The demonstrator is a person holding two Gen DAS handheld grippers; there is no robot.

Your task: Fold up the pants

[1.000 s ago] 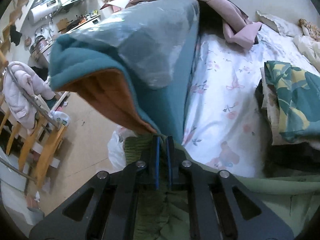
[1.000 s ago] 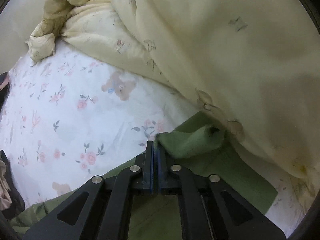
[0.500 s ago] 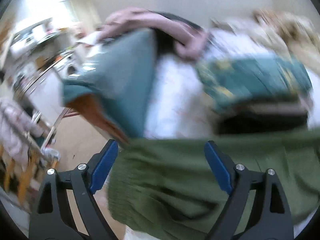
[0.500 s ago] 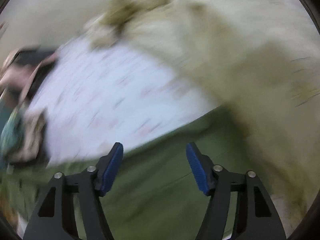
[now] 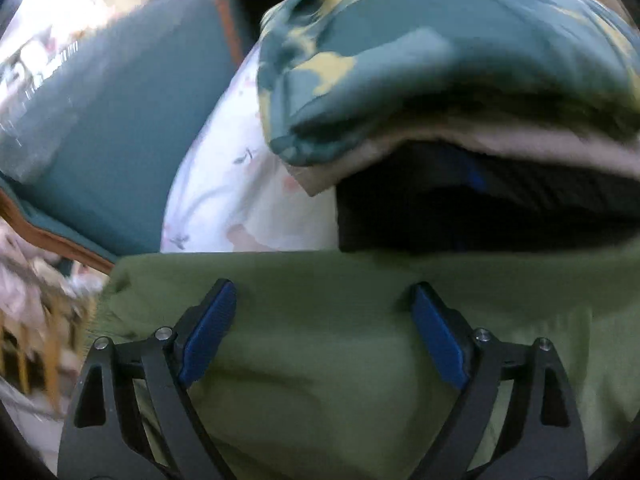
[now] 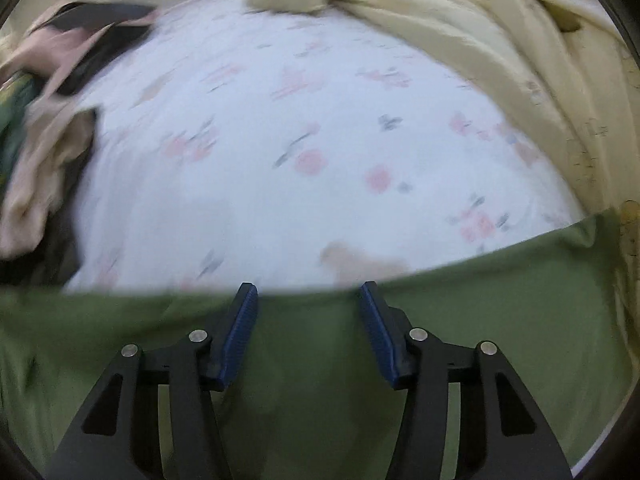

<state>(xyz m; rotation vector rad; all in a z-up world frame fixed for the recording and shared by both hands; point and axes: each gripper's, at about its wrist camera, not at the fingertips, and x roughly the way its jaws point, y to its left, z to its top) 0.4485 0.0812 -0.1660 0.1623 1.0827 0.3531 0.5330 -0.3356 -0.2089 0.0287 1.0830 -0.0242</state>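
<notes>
The olive-green pants lie flat on the floral bed sheet, filling the lower part of both views. My left gripper is open and empty just above the pants, near their far folded edge. The pants also show in the right wrist view, with a straight far edge across the sheet. My right gripper is open and empty, hovering over the pants at that edge.
A stack of folded clothes, teal-and-yellow on top over a dark one, sits just beyond the pants. A teal blanket with orange lining lies at left. A cream quilt is bunched at right; clothes at left.
Both grippers were shut on the pants a second ago; they have opened and let go. The pants now lie flat, and both grippers have swung to new headings over them.
</notes>
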